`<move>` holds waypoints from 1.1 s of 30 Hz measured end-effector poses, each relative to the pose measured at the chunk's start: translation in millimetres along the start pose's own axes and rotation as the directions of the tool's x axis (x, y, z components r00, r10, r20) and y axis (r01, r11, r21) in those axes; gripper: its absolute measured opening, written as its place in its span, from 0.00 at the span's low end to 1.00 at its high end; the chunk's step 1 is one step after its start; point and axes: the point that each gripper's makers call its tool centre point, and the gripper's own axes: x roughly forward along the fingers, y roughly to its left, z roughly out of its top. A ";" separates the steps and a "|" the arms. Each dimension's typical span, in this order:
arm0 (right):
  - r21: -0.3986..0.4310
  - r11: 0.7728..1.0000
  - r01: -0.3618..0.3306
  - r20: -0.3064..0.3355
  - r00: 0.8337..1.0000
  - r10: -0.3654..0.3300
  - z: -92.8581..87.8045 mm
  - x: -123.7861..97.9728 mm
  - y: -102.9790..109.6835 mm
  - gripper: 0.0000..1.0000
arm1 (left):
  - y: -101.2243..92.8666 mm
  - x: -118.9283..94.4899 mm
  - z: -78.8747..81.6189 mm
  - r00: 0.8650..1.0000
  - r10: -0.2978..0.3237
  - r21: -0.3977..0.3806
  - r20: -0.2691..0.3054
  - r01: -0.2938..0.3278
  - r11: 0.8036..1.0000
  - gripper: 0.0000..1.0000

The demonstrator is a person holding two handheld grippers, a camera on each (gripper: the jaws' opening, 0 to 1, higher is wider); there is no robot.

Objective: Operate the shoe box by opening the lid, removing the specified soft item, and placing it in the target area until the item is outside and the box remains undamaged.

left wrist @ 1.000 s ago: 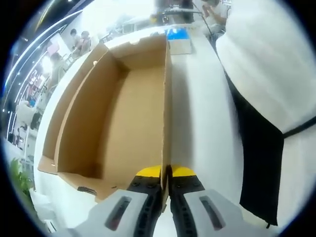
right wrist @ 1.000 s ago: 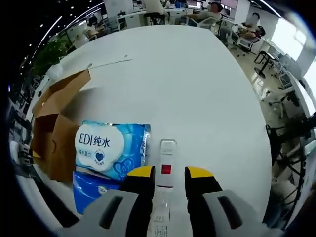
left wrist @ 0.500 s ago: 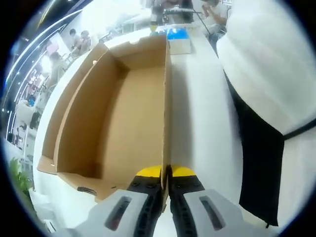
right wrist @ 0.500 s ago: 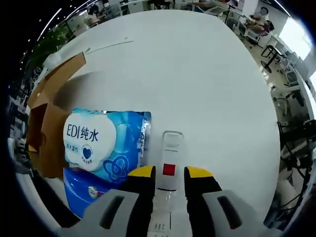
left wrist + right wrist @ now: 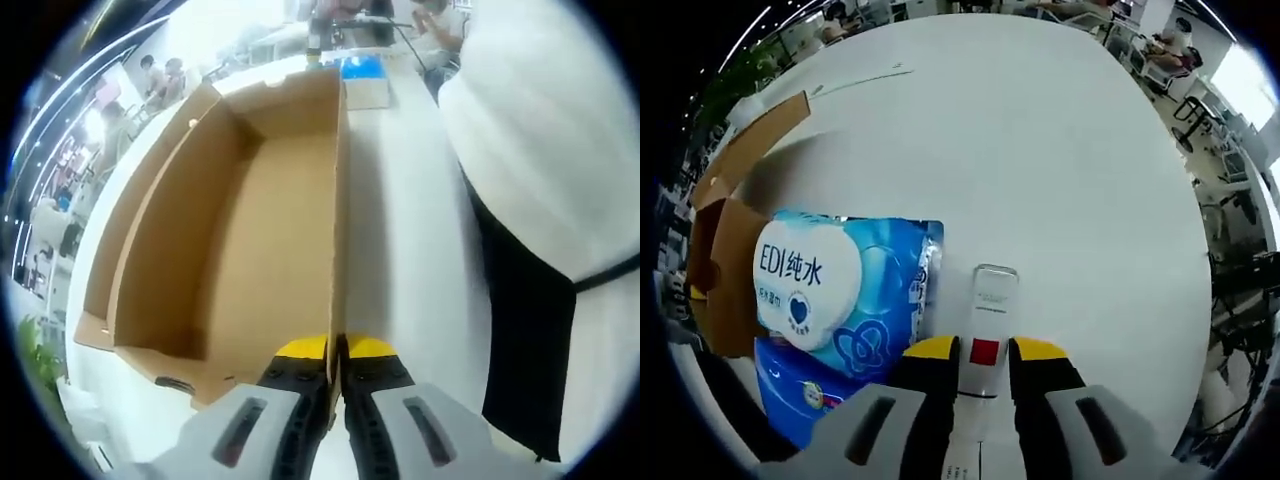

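Observation:
The brown cardboard shoe box [image 5: 250, 250] lies open with a bare floor. My left gripper [image 5: 337, 345] is shut on the box's thin right wall [image 5: 338, 200], which runs straight up between the jaws. In the right gripper view, my right gripper [image 5: 984, 345] is shut on a slim white pack [image 5: 992, 295] with a red square, low over the white table [image 5: 1060, 150]. A blue wet-wipes pack [image 5: 840, 290] lies just left of it, beside the box's end [image 5: 725, 270]. Past the box's far end, the blue pack [image 5: 360, 68] and white pack [image 5: 366, 94] appear small.
A person in a white top with a black strap [image 5: 540, 170] stands close along the right side of the left gripper view. The table stretches wide and bare beyond the white pack. Office desks, chairs and seated people ring the background.
The right gripper view has come closer to the table, and the blue pack now looks larger and further left. The left gripper still grips the box wall as before.

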 end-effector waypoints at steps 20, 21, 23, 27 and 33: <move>-0.040 0.999 0.003 0.064 0.998 -0.001 32.1 10.0 -4.2 0.19 | 0.4 -0.4 -0.9 1.000 0.005 -0.008 -0.019 -0.005 1.000 0.03; -0.041 0.999 0.003 0.065 0.998 0.000 32.6 10.1 -4.1 0.19 | 0.3 -0.4 -1.0 1.000 0.005 -0.009 -0.019 -0.005 1.000 0.03; -0.046 0.999 0.004 0.069 0.998 -0.001 33.7 10.5 -3.7 0.19 | 0.2 -0.5 -1.0 1.000 0.006 -0.009 -0.019 -0.006 1.000 0.03; -0.091 0.996 0.012 0.071 0.997 -0.006 35.0 11.9 -3.2 0.19 | 0.2 -0.4 -1.2 1.000 0.008 -0.012 -0.022 -0.009 1.000 0.03; -0.059 0.998 0.031 0.096 0.995 -0.025 33.3 6.1 -3.5 0.27 | 0.2 -0.3 -1.2 1.000 0.010 -0.008 -0.024 -0.010 1.000 0.03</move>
